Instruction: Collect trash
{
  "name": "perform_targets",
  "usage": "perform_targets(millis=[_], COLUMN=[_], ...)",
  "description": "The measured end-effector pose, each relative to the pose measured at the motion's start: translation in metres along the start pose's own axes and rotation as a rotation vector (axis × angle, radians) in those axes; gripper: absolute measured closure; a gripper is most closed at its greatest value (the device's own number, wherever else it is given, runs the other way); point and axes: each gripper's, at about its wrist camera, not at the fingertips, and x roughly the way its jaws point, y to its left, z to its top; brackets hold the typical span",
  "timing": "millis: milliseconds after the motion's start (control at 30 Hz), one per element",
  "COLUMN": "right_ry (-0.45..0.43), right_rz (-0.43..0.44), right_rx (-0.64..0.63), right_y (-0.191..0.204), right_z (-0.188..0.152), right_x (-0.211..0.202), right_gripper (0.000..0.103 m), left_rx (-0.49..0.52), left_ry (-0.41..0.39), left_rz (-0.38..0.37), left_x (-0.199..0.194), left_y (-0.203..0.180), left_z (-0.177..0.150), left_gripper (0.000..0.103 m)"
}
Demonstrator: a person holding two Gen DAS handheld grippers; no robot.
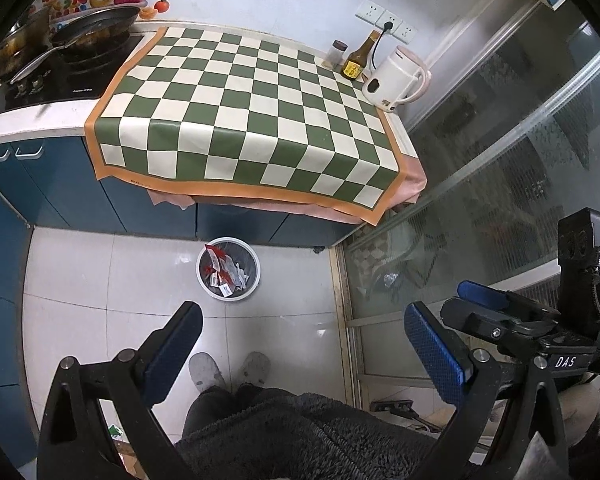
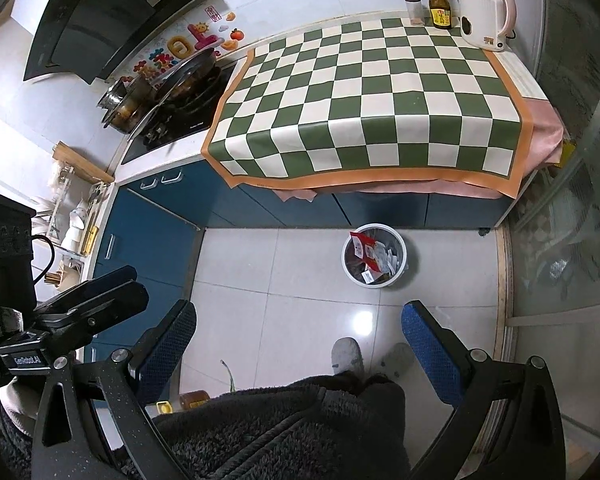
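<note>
Seen from above, standing on white tile floor [image 1: 112,280] in front of blue cabinets [image 1: 60,188].

Far left on counter: 2 dark pans [image 1: 96,26] on black stove [image 1: 72,76], range hood [image 2: 100,24] above in right wrist view. Dish rack [image 2: 76,216] at left edge there, beside cabinets.

Centre: green-and-cream checkered cloth [image 1: 252,112] with orange border draped over counter, pink cloth [image 2: 544,128] underneath showing at right corner. Nothing on checkers except back-right corner items: small spice jar [image 1: 337,54], brown sauce bottle [image 1: 360,58], white-pink electric kettle [image 1: 396,78], kettle rightmost, cord up to wall sockets [image 1: 386,22].

On floor just in front of cabinets: round white-rimmed trash bin [image 1: 228,269], upright, red and white wrappers [image 1: 220,270] inside, 1 red wrapper sticking up past rim at left. Same bin in right wrist view [image 2: 374,255].

Left gripper [image 1: 300,348] held over floor, fingers [image 1: 434,354] spread wide, blue pads, nothing between. Right gripper [image 2: 298,344] same, fingers [image 2: 168,346] spread wide, holding nothing. Both well apart from bin, bin ahead of tips.

Below: 2 grey slippers [image 1: 230,370], dark fuzzy robe [image 1: 300,436]. Small bottle and yellow cap on floor [image 2: 184,400] near left finger in right wrist view.

Right: glass sliding door [image 1: 500,184].
</note>
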Motion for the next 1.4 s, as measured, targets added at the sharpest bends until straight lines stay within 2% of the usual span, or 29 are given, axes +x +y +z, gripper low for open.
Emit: perform_targets(millis=[700, 1400], right_ry=[0.004, 0.004], right_rz=[0.001, -0.001], right_rx=[0.02, 0.022], right_y=[-0.006, -0.009], right_z=[-0.023, -0.022], right_x=[0.001, 0.0], right_gripper=[0.0, 0.0], left_rx=[0.016, 0.013], left_ry=[0.021, 0.015], left_rz=[-0.004, -0.002], left_x=[0.004, 0.005], left_y=[-0.006, -0.011], left_z=[-0.004, -0.006], left_gripper=[0.0, 0.0])
